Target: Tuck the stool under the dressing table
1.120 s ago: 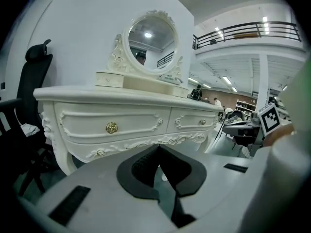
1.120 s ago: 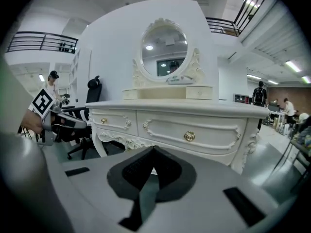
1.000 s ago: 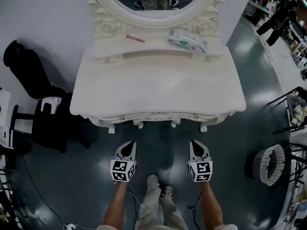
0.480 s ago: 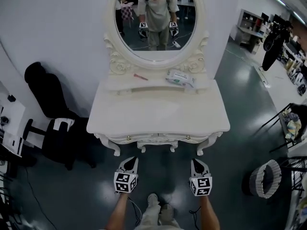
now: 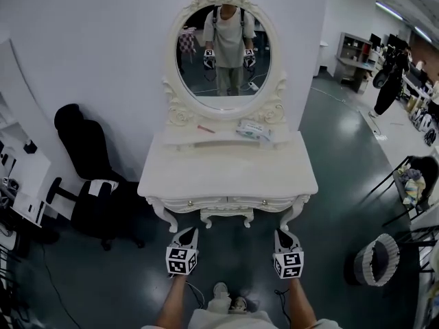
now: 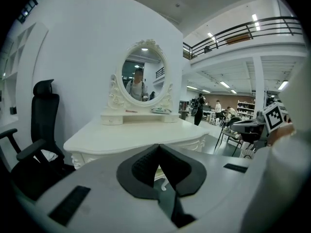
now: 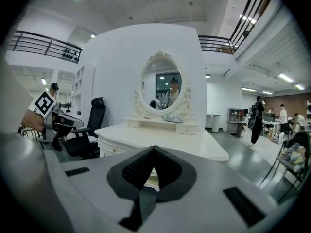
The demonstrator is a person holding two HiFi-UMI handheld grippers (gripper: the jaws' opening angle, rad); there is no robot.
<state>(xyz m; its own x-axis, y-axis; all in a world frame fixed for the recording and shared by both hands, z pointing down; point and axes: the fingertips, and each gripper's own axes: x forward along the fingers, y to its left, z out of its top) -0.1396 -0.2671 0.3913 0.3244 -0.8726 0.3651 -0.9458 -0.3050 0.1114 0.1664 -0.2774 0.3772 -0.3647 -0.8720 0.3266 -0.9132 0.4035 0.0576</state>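
Note:
The white dressing table [image 5: 226,177] with its oval mirror [image 5: 223,57] stands against the wall ahead. The white carved stool [image 5: 226,217] sits under the table's front edge, between the table legs; only its front shows. My left gripper [image 5: 186,234] and right gripper [image 5: 282,234] hang side by side over the dark floor, a short way in front of the table, touching nothing. Both are shut and empty. In the left gripper view the left gripper [image 6: 158,145] points at the table top [image 6: 131,136]. The right gripper [image 7: 154,148] shows its tips meeting before the table [image 7: 194,147].
A black office chair [image 5: 92,184] stands left of the table. A round basket [image 5: 376,259] and a dark rack [image 5: 411,184] are at the right. A wipes packet [image 5: 252,130] and a red pen [image 5: 204,129] lie on the table's shelf. My shoes [image 5: 228,299] show between the grippers.
The table has drawn farther away and the whole mirror has come into view, as the head rose and pulled back. Both grippers stay shut, side by side, before the table.

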